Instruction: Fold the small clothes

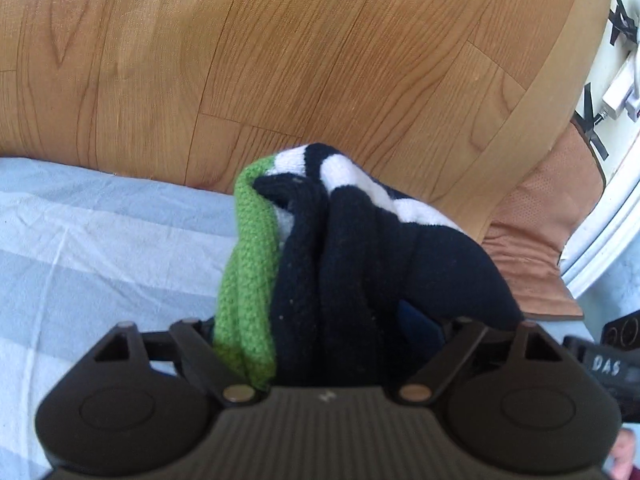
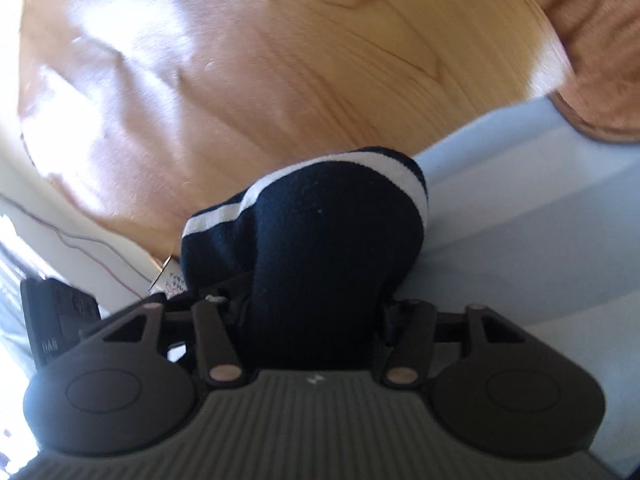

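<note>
We hold the navy knit garment [image 1: 360, 248] bunched in both claws; left gripper [image 1: 326, 344] clamps its green-edged end, right gripper [image 2: 312, 312] its white-striped end [image 2: 320, 216]; cloth runs straight ahead of each, over the pale blue sheet [image 1: 80, 240].

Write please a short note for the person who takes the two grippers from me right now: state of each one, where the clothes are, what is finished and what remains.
Left gripper: jaws shut on the bunched navy garment with white stripes and a green knit edge.
Right gripper: jaws shut on navy striped cloth, likely the same garment; the link between them is hidden.
Place: the cloth is held over the edge of the light blue sheet, wooden floor beyond.
Done: no neat fold shows.
Left: spread it on the sheet, fold it, release.
</note>
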The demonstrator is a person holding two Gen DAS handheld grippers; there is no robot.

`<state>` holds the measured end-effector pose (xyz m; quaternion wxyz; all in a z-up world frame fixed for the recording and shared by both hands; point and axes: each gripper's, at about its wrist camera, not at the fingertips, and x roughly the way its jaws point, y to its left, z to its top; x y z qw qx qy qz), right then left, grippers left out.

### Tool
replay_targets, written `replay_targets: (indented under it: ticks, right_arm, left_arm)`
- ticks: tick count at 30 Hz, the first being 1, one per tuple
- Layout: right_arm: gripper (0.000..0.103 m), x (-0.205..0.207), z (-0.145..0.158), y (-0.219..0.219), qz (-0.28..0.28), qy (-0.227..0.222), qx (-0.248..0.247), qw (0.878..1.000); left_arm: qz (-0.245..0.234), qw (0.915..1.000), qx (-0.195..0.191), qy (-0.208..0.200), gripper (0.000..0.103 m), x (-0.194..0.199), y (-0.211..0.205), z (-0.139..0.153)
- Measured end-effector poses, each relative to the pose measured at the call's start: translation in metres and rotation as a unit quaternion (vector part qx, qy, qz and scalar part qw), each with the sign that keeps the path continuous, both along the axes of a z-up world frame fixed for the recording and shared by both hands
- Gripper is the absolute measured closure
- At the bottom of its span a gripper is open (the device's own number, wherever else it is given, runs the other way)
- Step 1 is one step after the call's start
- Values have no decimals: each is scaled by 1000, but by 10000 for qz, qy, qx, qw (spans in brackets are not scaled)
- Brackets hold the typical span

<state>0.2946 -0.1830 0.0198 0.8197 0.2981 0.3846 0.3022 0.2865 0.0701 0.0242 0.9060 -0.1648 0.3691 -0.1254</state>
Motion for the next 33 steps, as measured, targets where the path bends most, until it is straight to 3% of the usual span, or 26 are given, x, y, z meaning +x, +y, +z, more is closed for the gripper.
replay_targets:
  ticks: [5, 10, 14, 17, 24, 33]
  right_arm:
    - [35, -32, 23, -4, -337, -250, -615, 9972]
    - [35, -110, 42, -14, -499, -378, -982, 9932]
    - [32, -189, 44, -20, -472, -527, -1420, 9873]
    - [26, -240, 43, -21, -605, -701, -1651, 9819]
    - [23, -313, 38, -22, -924, -721, -1896, 9748]
    - [18, -351, 31, -22, -1303, -706, -1927, 9700]
  left_arm:
    - [510, 9985, 144, 111, 22, -33, 1, 22]
    - [987, 9908, 931, 3, 21, -114, -3, 43]
    - [1219, 9788, 1636, -163, 16, -186, -20, 38]
    - [1323, 9721, 1923, -235, 13, -231, -34, 29]
    - [1261, 9709, 2026, -222, 4, -293, -54, 26]
    - [1440, 9682, 2031, -235, 0, -343, -57, 28]
